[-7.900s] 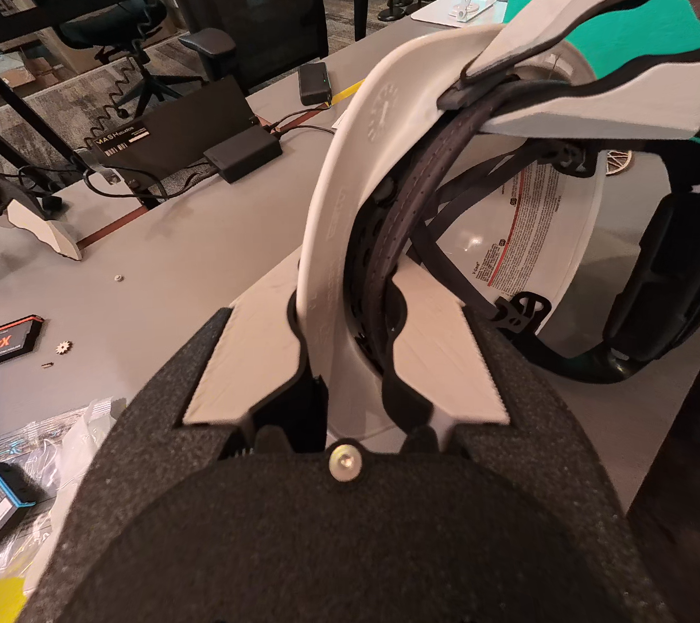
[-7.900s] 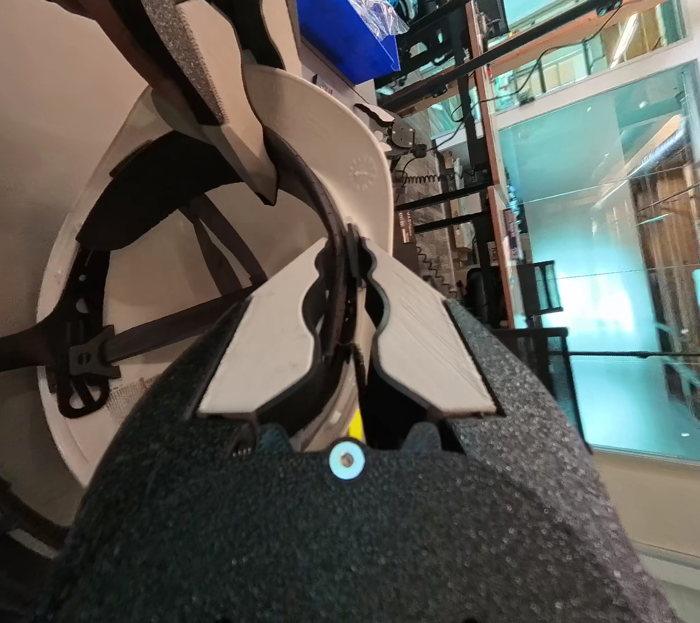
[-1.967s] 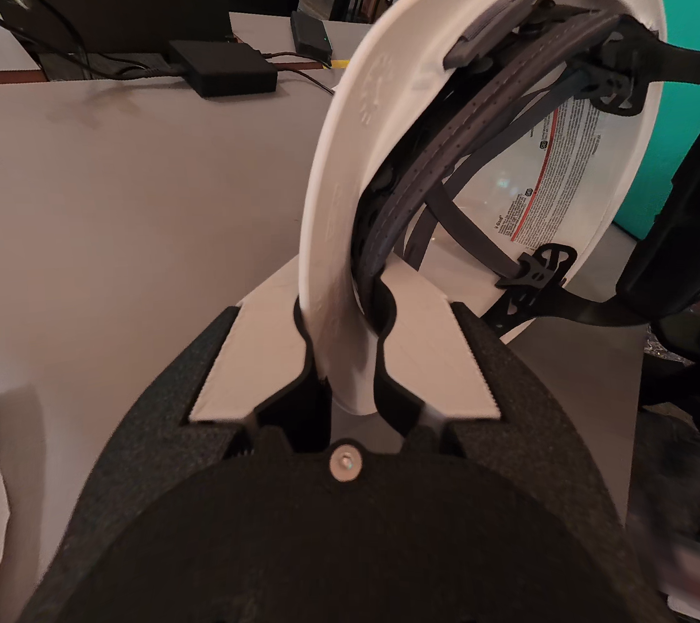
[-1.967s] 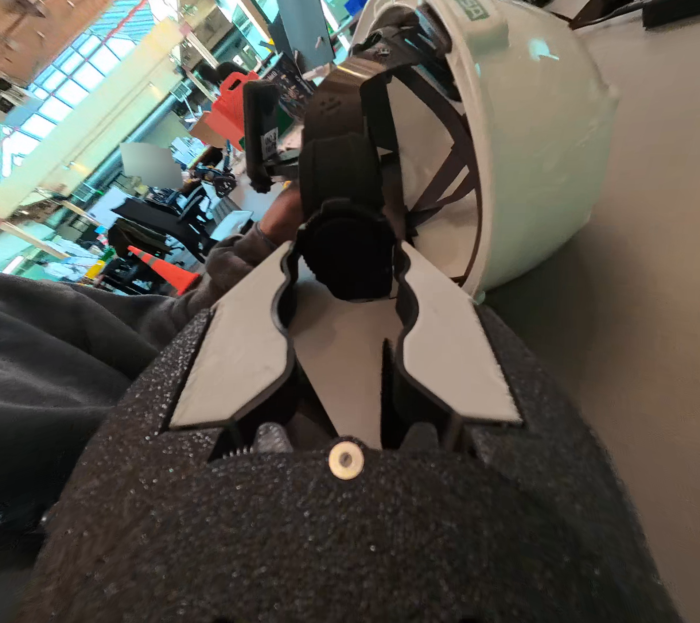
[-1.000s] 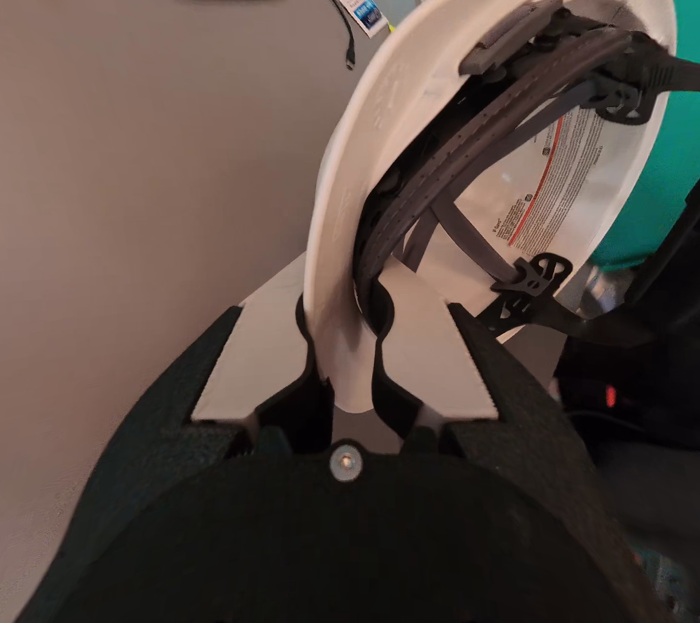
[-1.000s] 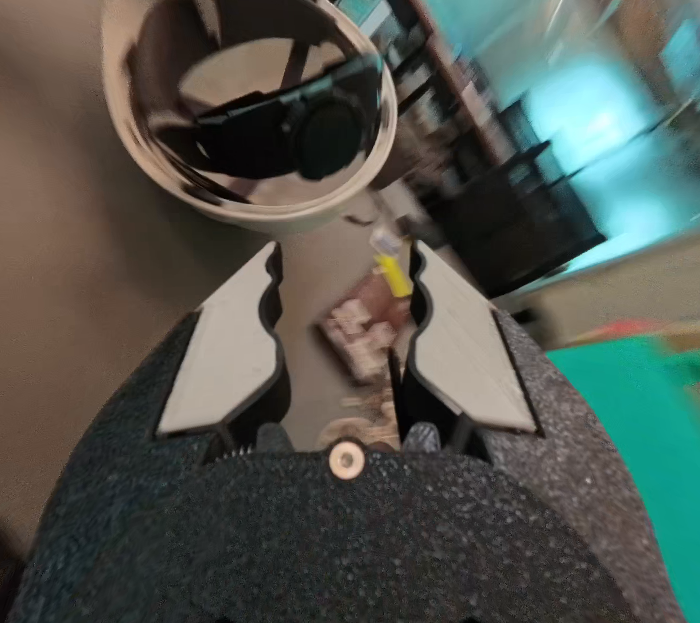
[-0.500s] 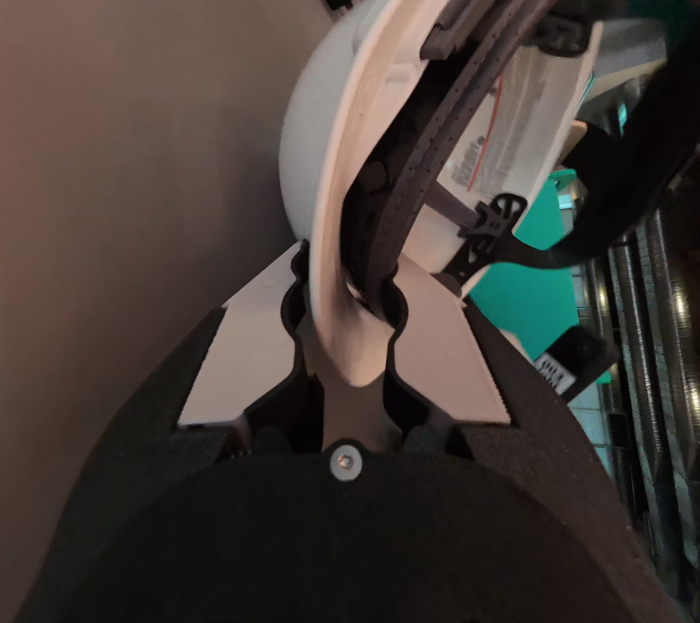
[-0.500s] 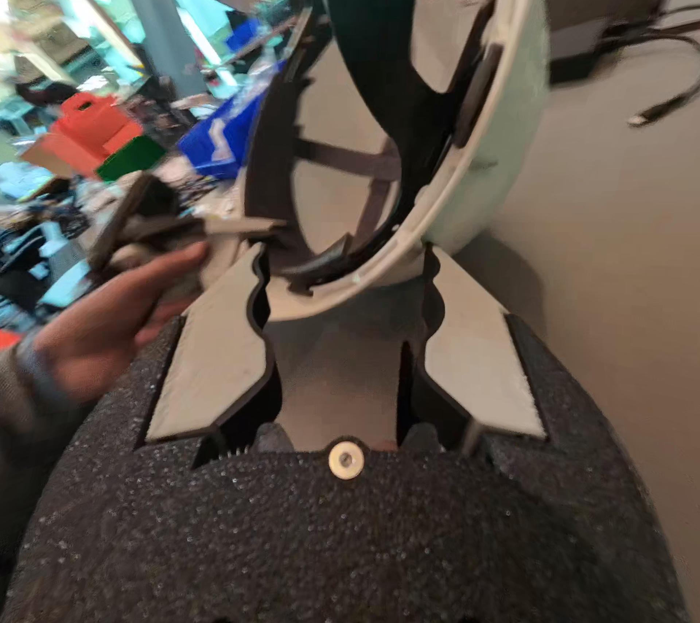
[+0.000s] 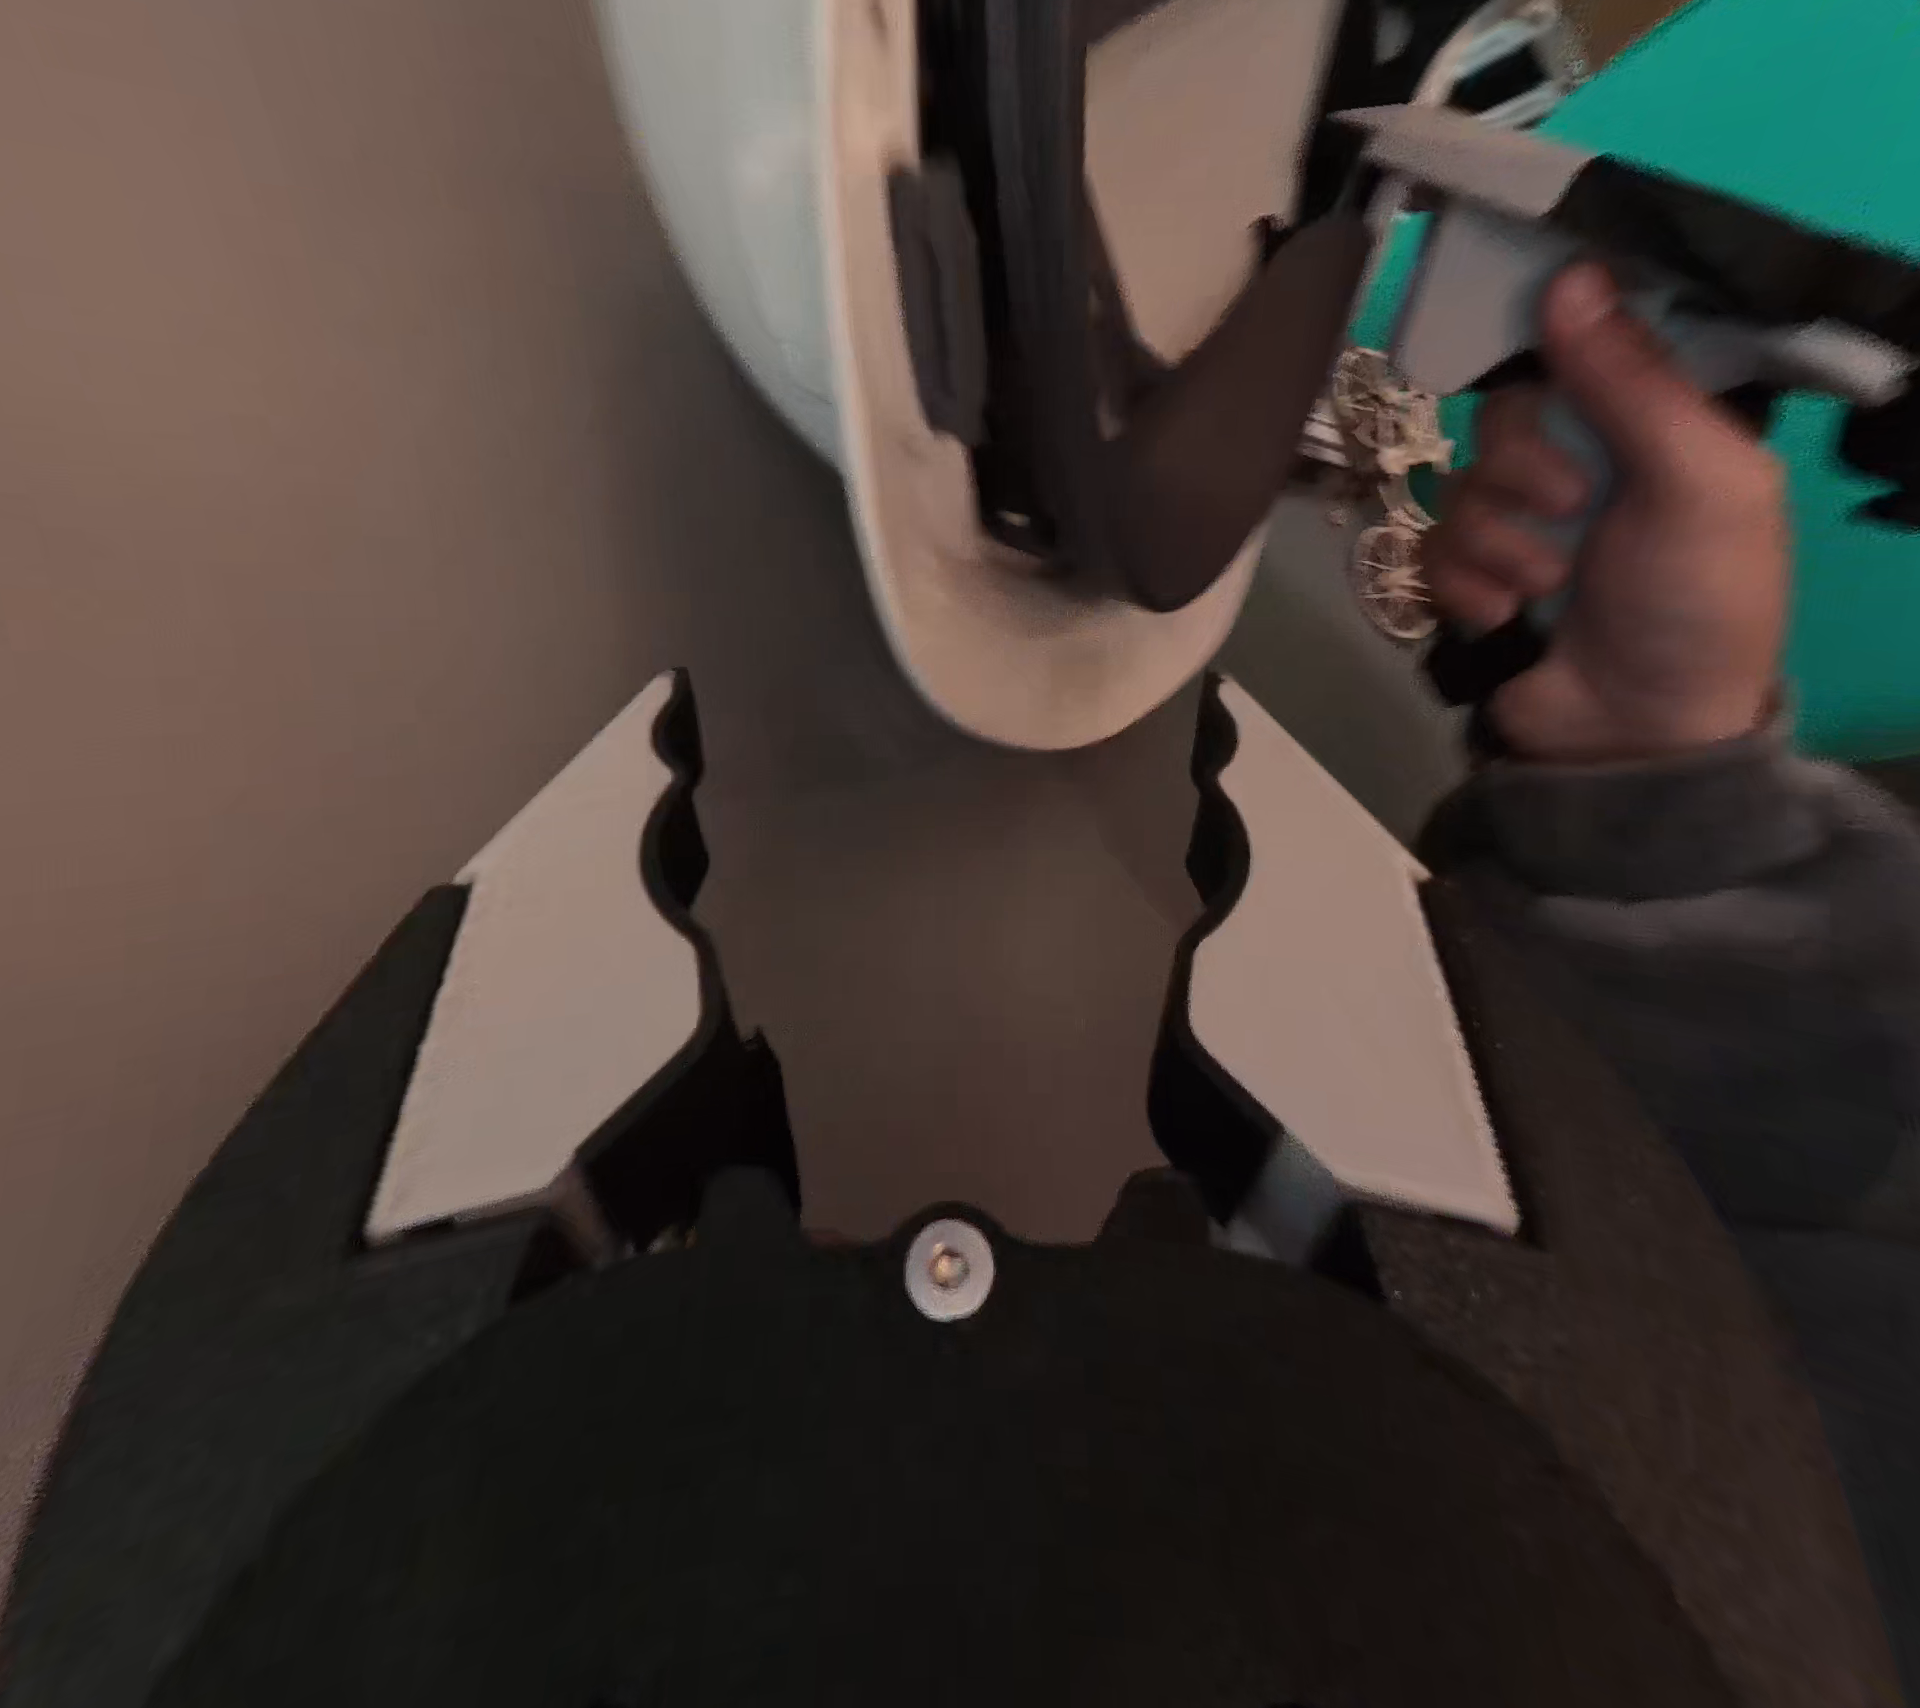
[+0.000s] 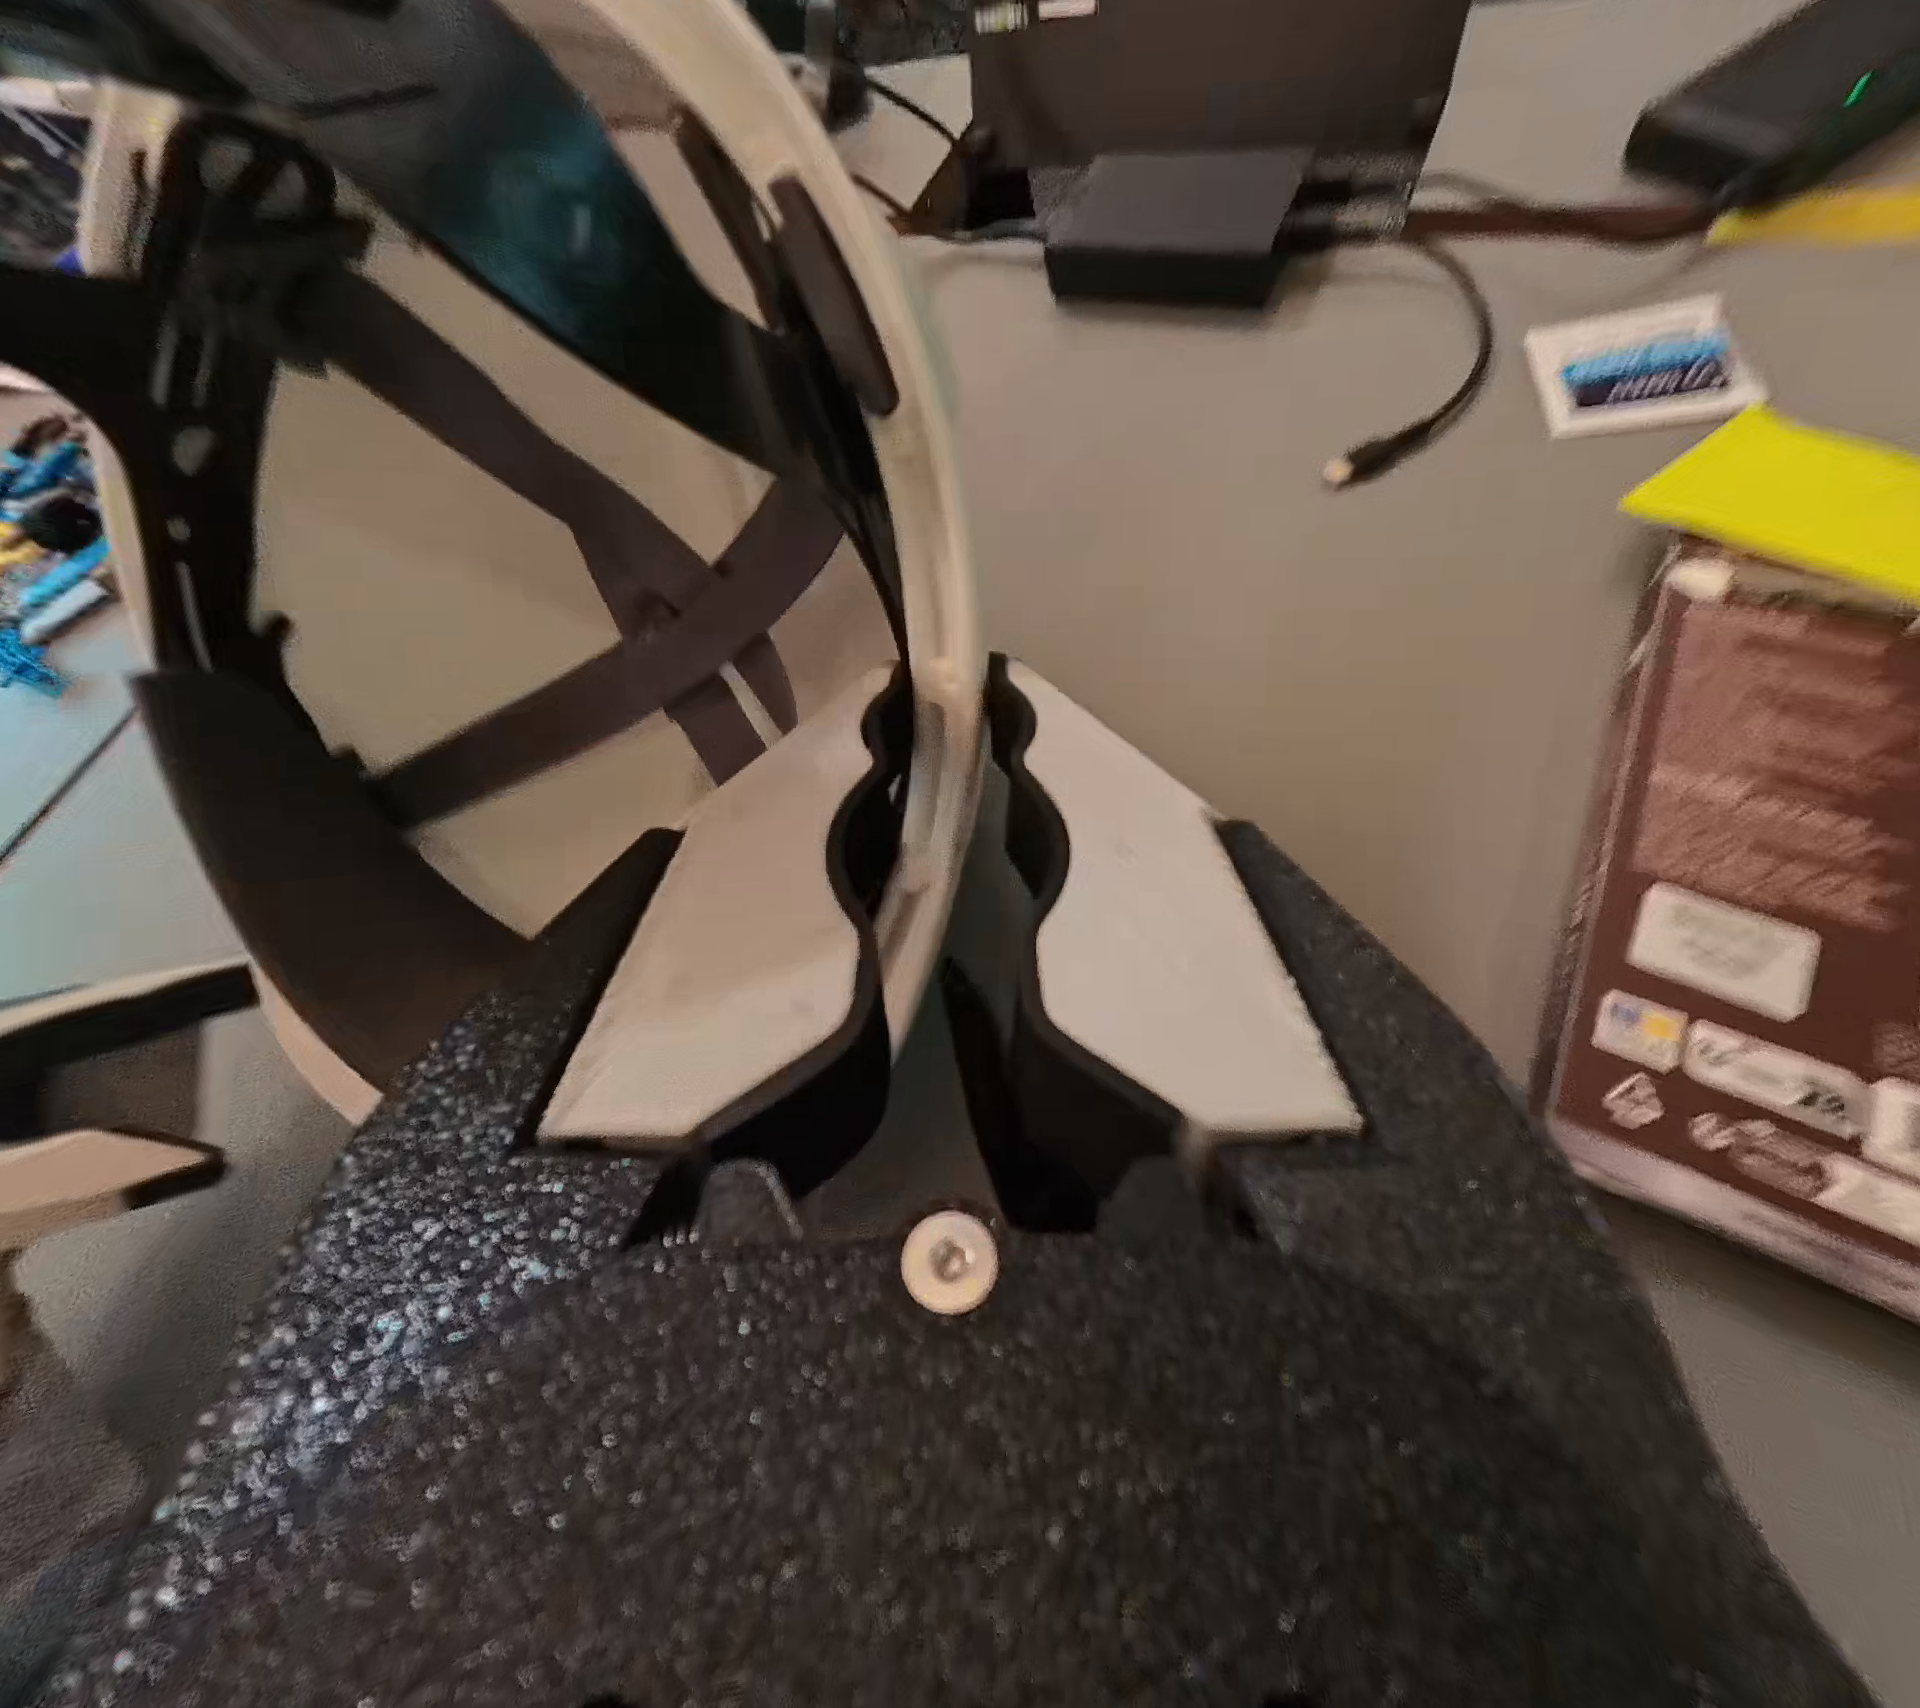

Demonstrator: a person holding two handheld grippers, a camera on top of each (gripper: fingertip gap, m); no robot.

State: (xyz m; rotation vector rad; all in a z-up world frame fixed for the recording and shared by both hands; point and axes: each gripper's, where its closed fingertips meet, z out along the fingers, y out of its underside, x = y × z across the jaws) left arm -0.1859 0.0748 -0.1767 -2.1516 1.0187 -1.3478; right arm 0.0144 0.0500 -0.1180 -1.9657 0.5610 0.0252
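Observation:
A white hard hat (image 9: 748,152) with a black inner harness stands on its side on the grey table (image 9: 260,411). My left gripper (image 9: 945,702) is open and empty, and the hat's brim sits just ahead of its fingertips without touching them. My right gripper (image 10: 940,682) is shut on the hat's rim (image 10: 925,453), one finger inside and one outside the shell. In the left wrist view a hand (image 9: 1621,536) holds the right gripper, and its grey finger (image 9: 1455,172) reaches the hat's far rim.
On the table (image 10: 1195,567) behind the hat lie a black box (image 10: 1164,224), a loose cable end (image 10: 1434,411) and a small sticker card (image 10: 1642,365). A brown box (image 10: 1756,879) with a yellow sheet (image 10: 1797,495) stands at the right. A teal panel (image 9: 1714,131) is beyond. The left gripper's tips are roughly 20 cm from the right gripper's.
My left gripper has let go of the hat's brim and opened. My right gripper, open a moment ago, has shut on the hat's rim. The hat has turned.

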